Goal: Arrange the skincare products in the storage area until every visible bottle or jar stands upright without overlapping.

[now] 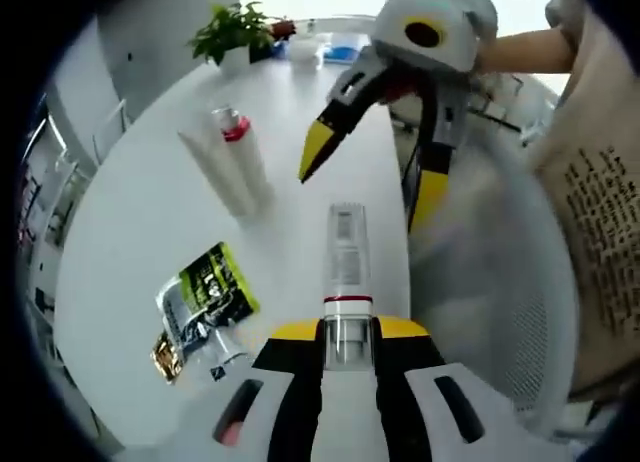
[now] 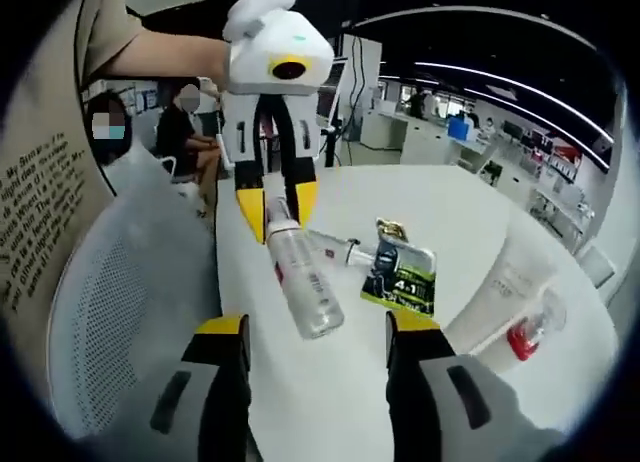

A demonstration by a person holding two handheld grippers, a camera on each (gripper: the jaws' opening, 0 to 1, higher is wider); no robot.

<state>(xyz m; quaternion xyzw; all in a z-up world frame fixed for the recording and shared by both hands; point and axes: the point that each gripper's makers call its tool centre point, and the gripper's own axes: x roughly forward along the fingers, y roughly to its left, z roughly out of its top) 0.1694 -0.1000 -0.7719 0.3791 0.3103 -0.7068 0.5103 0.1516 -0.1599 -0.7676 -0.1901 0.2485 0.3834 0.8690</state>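
The left tongs (image 1: 348,334) hide the clear bottle's (image 1: 347,250) cap end.

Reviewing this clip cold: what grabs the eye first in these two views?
The clear bottle held out over the white table stands out first, its capped end clamped in the left gripper. The right gripper hangs open beyond the bottle's far end. Next come the green sachet and two white tubes lying flat on the table.
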